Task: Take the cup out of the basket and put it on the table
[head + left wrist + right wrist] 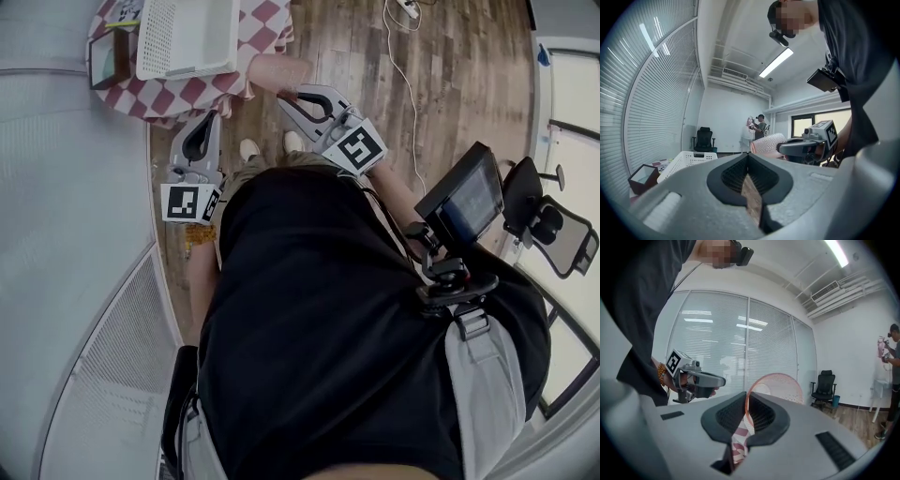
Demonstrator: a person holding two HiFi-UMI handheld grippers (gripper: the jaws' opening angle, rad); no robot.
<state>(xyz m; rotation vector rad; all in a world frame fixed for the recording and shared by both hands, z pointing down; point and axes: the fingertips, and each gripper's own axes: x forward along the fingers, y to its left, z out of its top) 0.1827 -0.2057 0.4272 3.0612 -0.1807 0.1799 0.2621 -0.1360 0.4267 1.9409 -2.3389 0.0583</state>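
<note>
The pink dotted cup (274, 72) hangs sideways just off the right edge of the table (265, 21), which has a red-and-white checked cloth. My right gripper (289, 94) is shut on its rim; in the right gripper view the rim (780, 384) runs between the closed pads. The white basket (183, 37) stands on the table to the left of the cup. My left gripper (208, 120) hovers below the table's near edge, jaws together and empty. From the left gripper view (749, 159) I see the cup (766, 143) and the right gripper (806, 147) ahead at the right.
A dark open box (110, 58) sits at the table's left by the basket. Wooden floor (441, 84) with a white cable (398, 66) lies to the right. A curved blind-covered wall (66, 234) runs along the left. Another person (761, 126) and an office chair (704, 138) stand far back.
</note>
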